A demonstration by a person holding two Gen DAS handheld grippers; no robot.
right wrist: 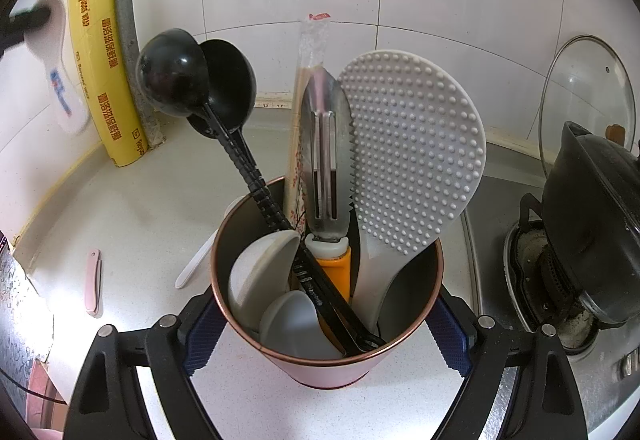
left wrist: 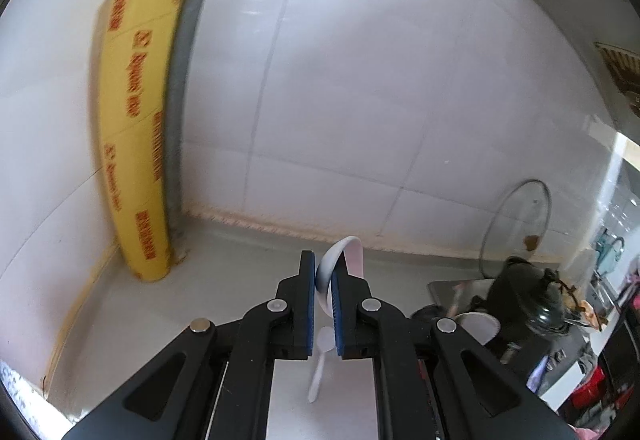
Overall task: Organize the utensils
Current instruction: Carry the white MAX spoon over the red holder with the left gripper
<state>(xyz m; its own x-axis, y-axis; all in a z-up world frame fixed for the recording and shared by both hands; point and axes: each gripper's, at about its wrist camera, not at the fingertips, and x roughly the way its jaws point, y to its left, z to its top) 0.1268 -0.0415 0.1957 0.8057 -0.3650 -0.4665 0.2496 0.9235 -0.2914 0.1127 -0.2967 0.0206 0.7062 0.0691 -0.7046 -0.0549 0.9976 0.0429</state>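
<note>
My left gripper (left wrist: 323, 290) grips a white spoon (left wrist: 347, 254) aloft; my right gripper (right wrist: 326, 324) clasps the utensil holder (right wrist: 256, 344) on the counter (right wrist: 132, 232). Ladles (right wrist: 208, 79), a peeler (right wrist: 326, 143) and a rice paddle (right wrist: 412, 159) are already housed. A small white spoon (right wrist: 196, 260) and a pink folded knife (right wrist: 93, 282) remain outside.

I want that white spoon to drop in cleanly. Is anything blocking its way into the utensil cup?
Partly. The cup is crowded: black ladles, rice paddle, peeler and white spoons fill much of the mouth. The white spoon in the left hand-held gripper is up at left; open air lies between.
</note>
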